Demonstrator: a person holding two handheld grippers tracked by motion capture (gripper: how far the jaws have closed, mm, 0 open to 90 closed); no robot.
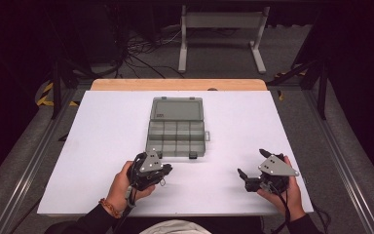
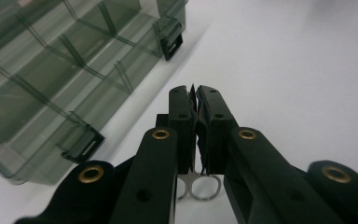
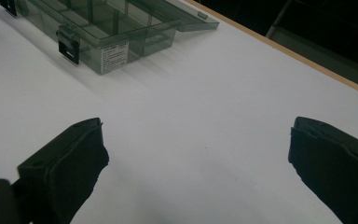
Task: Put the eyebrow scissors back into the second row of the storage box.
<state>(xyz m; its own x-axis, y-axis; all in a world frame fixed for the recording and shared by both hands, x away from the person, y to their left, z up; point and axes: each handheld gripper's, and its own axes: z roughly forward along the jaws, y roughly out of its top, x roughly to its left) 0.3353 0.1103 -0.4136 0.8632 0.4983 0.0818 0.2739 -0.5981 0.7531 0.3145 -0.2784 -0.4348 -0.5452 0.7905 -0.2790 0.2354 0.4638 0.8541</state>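
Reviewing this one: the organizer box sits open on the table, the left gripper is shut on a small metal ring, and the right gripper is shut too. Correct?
Not quite. The right gripper is open: the right gripper view shows its jaws standing far apart over bare table. The rest holds: the box lies open, and the left gripper is shut on the ring, as the left gripper view shows.
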